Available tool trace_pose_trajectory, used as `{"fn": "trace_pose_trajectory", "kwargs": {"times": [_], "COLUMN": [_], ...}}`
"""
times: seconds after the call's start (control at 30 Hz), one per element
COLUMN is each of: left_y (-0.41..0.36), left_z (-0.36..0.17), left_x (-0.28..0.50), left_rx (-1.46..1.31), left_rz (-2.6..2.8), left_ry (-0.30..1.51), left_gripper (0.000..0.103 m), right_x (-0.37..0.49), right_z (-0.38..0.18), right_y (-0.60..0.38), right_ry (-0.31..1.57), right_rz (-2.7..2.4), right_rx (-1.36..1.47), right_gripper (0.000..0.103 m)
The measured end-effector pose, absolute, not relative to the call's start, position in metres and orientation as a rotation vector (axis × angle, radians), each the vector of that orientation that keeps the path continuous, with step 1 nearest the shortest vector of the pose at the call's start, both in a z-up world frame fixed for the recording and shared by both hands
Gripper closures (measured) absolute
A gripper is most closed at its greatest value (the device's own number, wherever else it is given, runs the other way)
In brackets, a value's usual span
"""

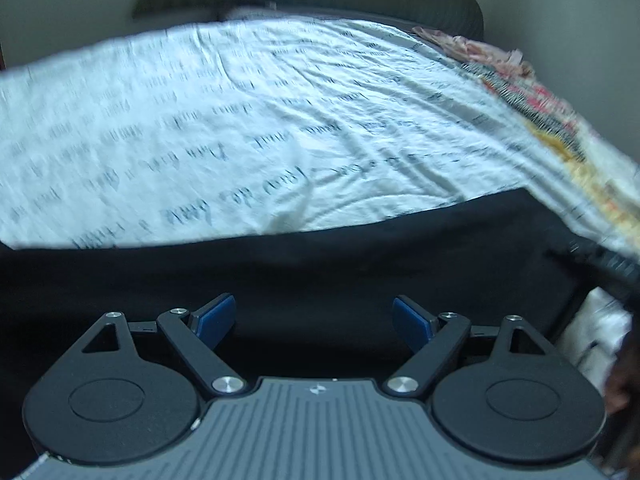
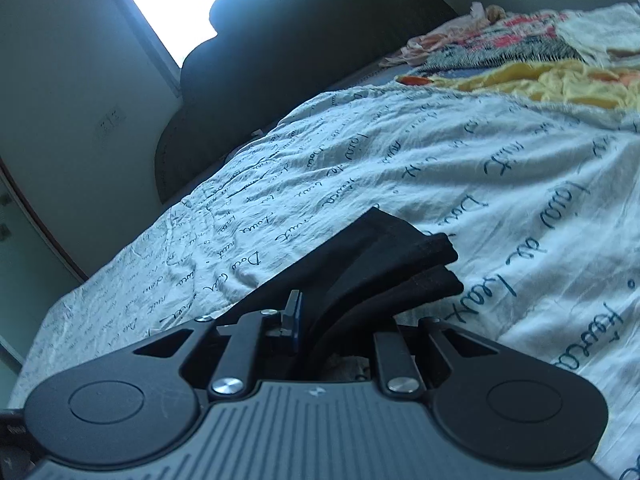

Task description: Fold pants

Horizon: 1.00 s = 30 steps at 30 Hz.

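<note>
- Right gripper [image 2: 320, 320]: we clench the black pants [image 2: 400, 256], lower centre
- Left gripper [image 1: 312, 316]: jaws released, above black fabric
- Step, we judge: mid-fold; next, a left grasp

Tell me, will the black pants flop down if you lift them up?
Probably floppy: the black pants bend in soft layers where the right gripper pinches them. They likely won't roll or tip, since they lie spread flat beneath the open left gripper. They might drag on the wrinkly sheet.
</note>
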<state>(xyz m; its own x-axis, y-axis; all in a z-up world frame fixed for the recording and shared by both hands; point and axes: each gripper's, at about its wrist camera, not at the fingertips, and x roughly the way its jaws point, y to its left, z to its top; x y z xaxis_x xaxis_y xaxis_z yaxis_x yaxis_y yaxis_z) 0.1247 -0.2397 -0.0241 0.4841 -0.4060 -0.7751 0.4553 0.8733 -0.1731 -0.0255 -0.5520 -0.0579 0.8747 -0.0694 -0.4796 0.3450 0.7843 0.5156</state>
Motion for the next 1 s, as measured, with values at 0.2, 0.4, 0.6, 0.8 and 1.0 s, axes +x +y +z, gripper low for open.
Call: {"fn": "trace_pose_trajectory", "kwargs": {"times": [0.2, 0.4, 0.6, 0.8, 1.0], "left_y": [-0.237, -0.238, -0.236, -0.235, -0.229], "left_z": [-0.024, -0.026, -0.028, -0.027, -0.025], "left_x": [0.13, 0.131, 0.132, 0.134, 0.138], "left_rx": [0.015, 0.06, 0.07, 0.075, 0.0], "left_rz": [-0.507, -0.486, -0.463, -0.449, -0.485], "left_ry": [0.958, 0.934, 0.93, 0.923, 0.941], "left_gripper": [0.016, 0.015, 0.015, 0.015, 0.014], "right_x": [-0.027, -0.029, -0.018, -0.011, -0.008], "right_z": [-0.064, -0.063, -0.047, -0.041, -0.039], "right_y": [-0.561, -0.559, -0.541, -0.53, -0.522], "right_ry": [0.454, 0.456, 0.454, 0.458, 0.468], "right_rz": [-0.227, -0.241, -0.232, -0.226, -0.237], "right_rx": [0.704, 0.662, 0.512, 0.436, 0.365], "right_gripper": [0.088, 0.088, 0.088, 0.088, 0.088]}}
